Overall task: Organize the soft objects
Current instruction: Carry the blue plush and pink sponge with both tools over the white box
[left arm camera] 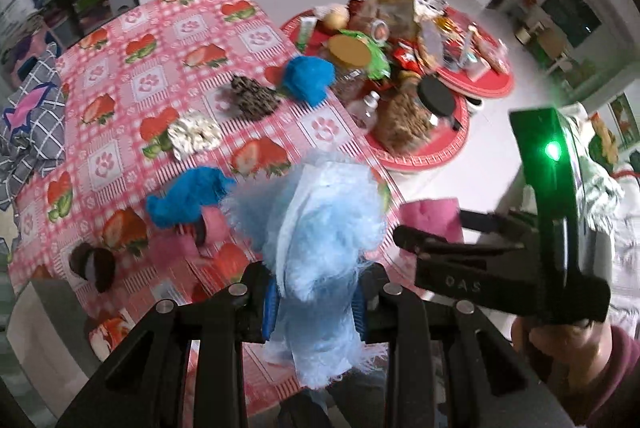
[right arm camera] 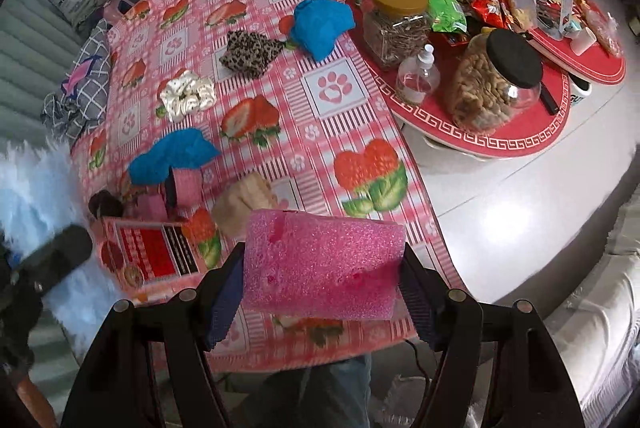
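Left wrist: left gripper [left arm camera: 316, 304] is clenching a fluffy light-blue piece [left arm camera: 324, 236], blue pads squeezing it from both sides, lifted above the near edge of the pink strawberry tablecloth [left arm camera: 168, 40]. Lying on the cloth beyond it: two blue bundles [left arm camera: 188, 200] [left arm camera: 308, 76], a leopard-print piece [left arm camera: 254, 96] just beside the far blue one, a white scrunchie [left arm camera: 194, 136] near the middle, a dark brown item [left arm camera: 94, 264] at the near left. The right gripper's body with a green light [left arm camera: 552, 150] is showing at right, with a hand [left arm camera: 560, 352] on its handle and a pink sponge [left arm camera: 432, 222] at its fingers.

Right wrist: right gripper [right arm camera: 322, 292] is grasping the pink sponge [right arm camera: 324, 264] across its width, jaws standing wide on it, held over the cloth's near edge. A beige soft piece [right arm camera: 240, 204] is sitting just behind the sponge. A red-and-black box [right arm camera: 156, 252] is lying at left, near a pink item [right arm camera: 188, 184] touching the nearer blue bundle [right arm camera: 172, 156]. The fluffy blue piece [right arm camera: 36, 188] is filling the left edge. Red trays [right arm camera: 480, 140] with jars [right arm camera: 492, 80] are standing on the white table [right arm camera: 520, 220] at right.
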Tool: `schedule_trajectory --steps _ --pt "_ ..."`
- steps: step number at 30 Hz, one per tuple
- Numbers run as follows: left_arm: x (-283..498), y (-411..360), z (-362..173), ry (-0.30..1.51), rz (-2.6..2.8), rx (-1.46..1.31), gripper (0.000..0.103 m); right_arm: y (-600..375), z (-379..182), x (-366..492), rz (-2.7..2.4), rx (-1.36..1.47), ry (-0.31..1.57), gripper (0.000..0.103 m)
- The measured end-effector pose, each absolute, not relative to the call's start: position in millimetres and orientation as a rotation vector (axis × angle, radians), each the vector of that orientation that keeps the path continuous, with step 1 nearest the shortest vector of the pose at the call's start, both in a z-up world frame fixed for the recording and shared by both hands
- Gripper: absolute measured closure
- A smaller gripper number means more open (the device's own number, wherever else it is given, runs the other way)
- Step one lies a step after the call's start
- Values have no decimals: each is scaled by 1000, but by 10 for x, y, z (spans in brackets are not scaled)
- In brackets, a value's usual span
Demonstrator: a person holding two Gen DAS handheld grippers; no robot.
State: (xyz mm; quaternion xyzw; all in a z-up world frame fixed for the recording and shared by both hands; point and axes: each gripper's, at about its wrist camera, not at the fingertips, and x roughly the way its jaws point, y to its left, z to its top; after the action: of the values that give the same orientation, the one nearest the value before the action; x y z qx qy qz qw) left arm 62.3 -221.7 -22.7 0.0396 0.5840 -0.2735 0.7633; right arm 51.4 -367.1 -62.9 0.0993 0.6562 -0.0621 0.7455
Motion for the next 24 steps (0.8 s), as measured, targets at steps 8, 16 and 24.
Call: schedule_trajectory --steps 8,16,24 --pt "139 -2068 -271 1269 -648 186 71 -3449 -611 197 -101 171 1449 31" --pt "-153 -1670 -356 1289 -613 178 71 -3072 -656 -35 -36 76 1466 31" --pt "-317 -1113 -440 1314 -495 101 71 -2575 -725 -159 91 -16 1496 31"
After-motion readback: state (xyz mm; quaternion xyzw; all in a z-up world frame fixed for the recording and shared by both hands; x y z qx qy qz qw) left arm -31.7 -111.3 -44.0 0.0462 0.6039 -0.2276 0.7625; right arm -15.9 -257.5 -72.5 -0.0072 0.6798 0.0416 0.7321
